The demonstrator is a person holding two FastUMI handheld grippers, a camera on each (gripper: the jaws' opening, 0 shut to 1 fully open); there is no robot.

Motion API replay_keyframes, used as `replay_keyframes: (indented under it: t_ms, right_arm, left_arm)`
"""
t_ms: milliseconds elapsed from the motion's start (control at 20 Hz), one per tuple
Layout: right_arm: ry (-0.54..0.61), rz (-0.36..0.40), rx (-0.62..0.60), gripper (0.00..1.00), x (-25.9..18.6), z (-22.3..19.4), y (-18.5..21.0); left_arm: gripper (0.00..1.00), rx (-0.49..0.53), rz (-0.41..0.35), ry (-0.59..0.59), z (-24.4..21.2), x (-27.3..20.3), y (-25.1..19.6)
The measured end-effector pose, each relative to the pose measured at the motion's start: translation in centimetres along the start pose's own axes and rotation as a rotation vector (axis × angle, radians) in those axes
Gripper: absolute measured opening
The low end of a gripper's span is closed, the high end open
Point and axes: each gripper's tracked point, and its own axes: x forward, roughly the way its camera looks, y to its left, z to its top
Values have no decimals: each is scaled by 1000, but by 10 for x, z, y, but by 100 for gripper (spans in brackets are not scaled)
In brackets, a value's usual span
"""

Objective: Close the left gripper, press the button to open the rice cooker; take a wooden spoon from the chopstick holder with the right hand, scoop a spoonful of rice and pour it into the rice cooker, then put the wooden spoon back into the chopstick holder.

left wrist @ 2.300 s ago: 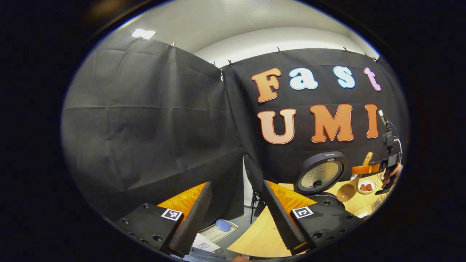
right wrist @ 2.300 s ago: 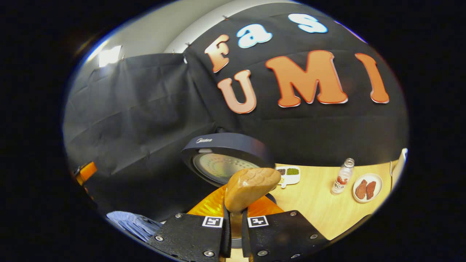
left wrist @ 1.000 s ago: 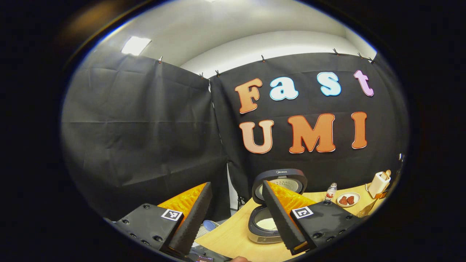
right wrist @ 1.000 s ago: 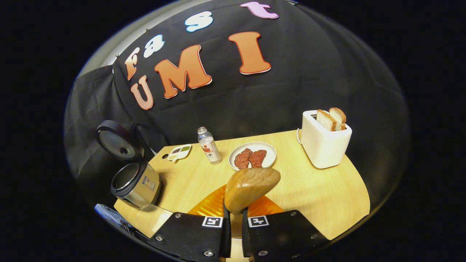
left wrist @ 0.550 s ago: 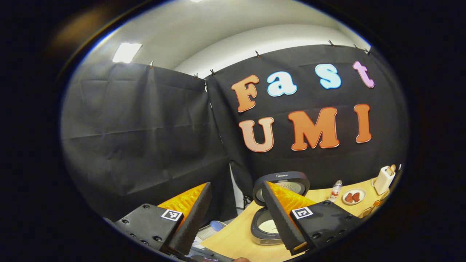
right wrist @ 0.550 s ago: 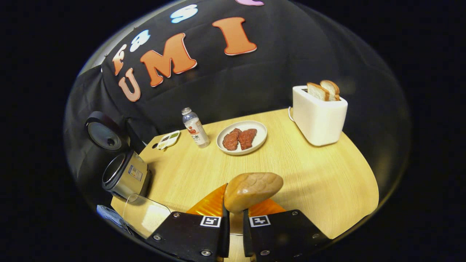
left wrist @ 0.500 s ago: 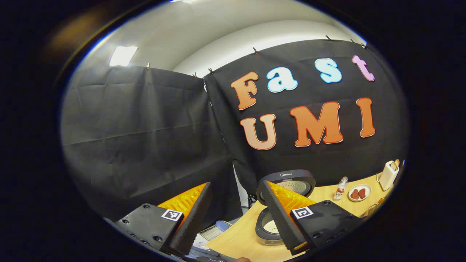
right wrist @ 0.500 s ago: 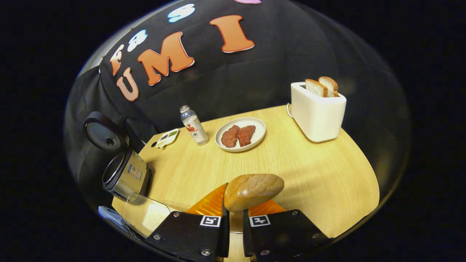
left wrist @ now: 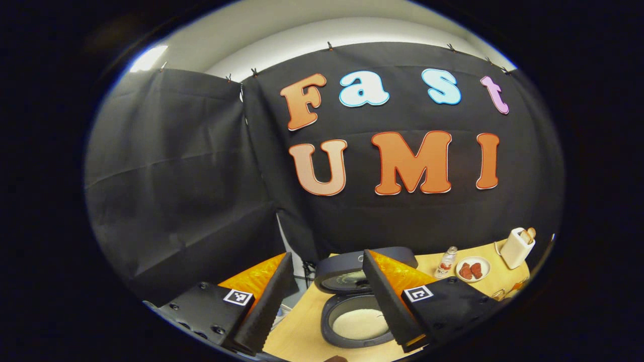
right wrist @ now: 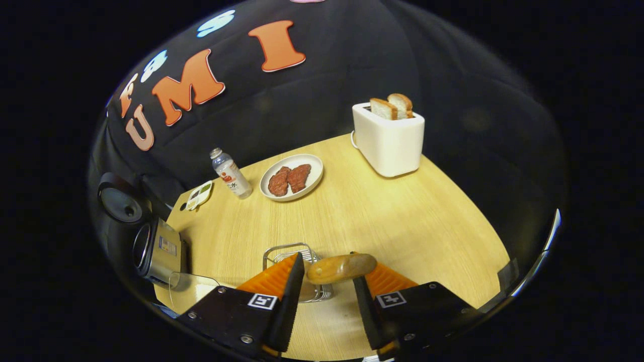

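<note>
The right gripper (right wrist: 324, 296) is wide open – the wooden spoon (right wrist: 342, 268) stands in the chopstick holder (right wrist: 294, 274), last step done; left gripper (left wrist: 327, 301) wide, above the open rice cooker (left wrist: 354, 322) – next only pull away

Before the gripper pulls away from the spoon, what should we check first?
1. Right gripper let go: ok. Its fingers stand apart on either side of the wooden spoon.
2. Spoon seated in the wire chopstick holder: cannot tell. The spoon's bowl sits just over the holder, but its handle is hidden.
3. Rice cooker lid up: ok.
4. Rice in the cooker: ok, white rice lies in the pot.
5. Left gripper free: ok, open and holding nothing.
6. Way back clear: ok, the bare table lies around the holder.
</note>
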Motion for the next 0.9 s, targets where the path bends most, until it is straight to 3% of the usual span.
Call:
replay_keyframes:
  t_ms: [50,100,150,200,250,350,400,450,500,900]
  right_arm:
    - [-26,-14,-1,63,-8,10,-2]
    - [-54,-24,0,67,-16,21,-2]
    - [-79,-29,2,72,-25,30,0]
    - [-101,-33,3,74,-34,38,2]
    - [-117,-35,1,78,-42,44,4]
    - [-140,-34,-20,80,-57,53,9]
    - [-144,-36,-34,81,-63,56,11]
    - [-150,-38,-47,81,-67,59,13]
    - [-155,-39,-54,81,-72,63,14]
    - [-133,-16,-111,81,-76,61,40]
  left_arm:
    - [85,-16,-7,29,-3,15,-1]
    - [93,-26,-4,64,-6,32,0]
    - [93,-44,-12,86,-8,46,-2]
    - [85,-79,-38,107,-7,62,-11]
    - [93,-109,-78,145,-12,76,-24]
    - [89,-150,-133,218,-23,105,-39]
    - [85,-137,-122,262,-33,116,-41]
    - [89,-112,-113,307,-43,129,-41]
    - [86,-104,-124,352,-54,137,-44]
    - [90,-106,-160,659,-116,127,-60]
